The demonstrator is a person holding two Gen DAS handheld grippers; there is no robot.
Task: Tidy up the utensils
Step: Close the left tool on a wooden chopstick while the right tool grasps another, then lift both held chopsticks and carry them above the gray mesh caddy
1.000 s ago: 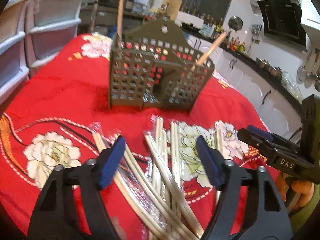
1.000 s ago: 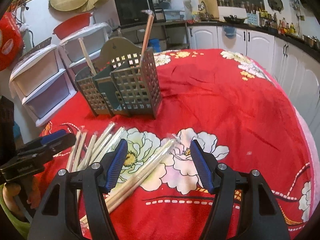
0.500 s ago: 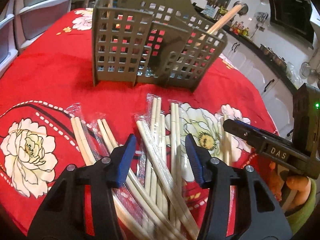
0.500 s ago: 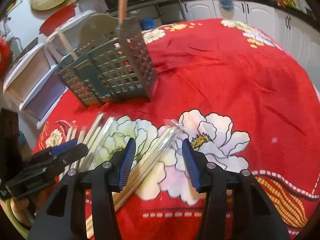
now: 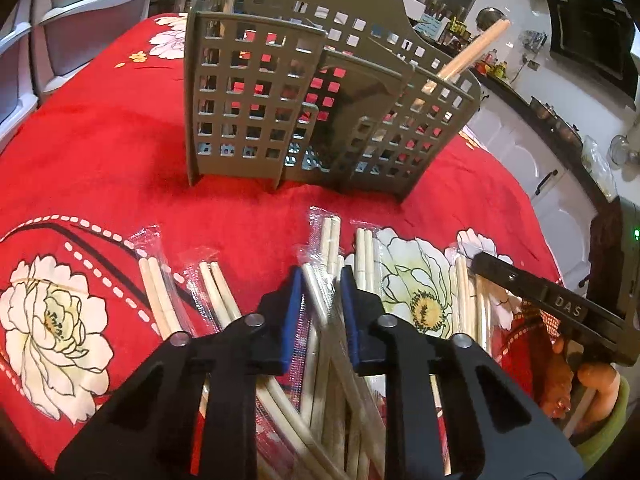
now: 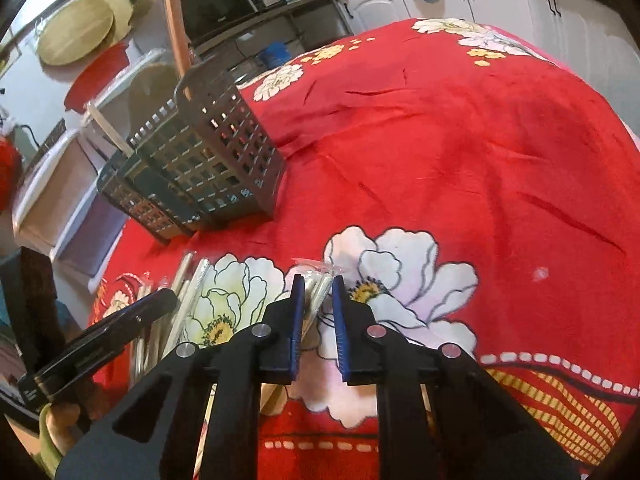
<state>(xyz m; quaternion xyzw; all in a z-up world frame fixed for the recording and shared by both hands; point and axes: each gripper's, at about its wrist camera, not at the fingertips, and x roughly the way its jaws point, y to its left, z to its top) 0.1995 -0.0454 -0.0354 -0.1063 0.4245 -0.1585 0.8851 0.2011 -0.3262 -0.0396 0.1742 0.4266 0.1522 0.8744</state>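
Both grippers are down on the red flowered tablecloth (image 6: 460, 152) together. The left gripper (image 5: 322, 286) has just been closing its jaws, and its blue pads (image 5: 291, 320) now pinch one wrapped pair of chopsticks (image 5: 314, 292) out of the loose pile of wrapped chopsticks (image 5: 368, 256) lying across the near part of the cloth. Off to the side, the right gripper (image 6: 315, 300) has been closing too, and its pads nip the tip of a separate wrapped pair (image 6: 318, 286) that lies on the big white flower (the clear wrapper pokes out just past the fingertips). In the left wrist view the right gripper comes in from the right edge, with fingers of the hand (image 5: 592, 380) and a green sleeve behind it. Farther in toward the middle of the table stands the grey lattice utensil holder (image 5: 280, 104), upright, well apart from the pile. A wooden handle (image 5: 472, 52) leans out of its right compartment, and another stick (image 6: 176, 36) rises from the far side.
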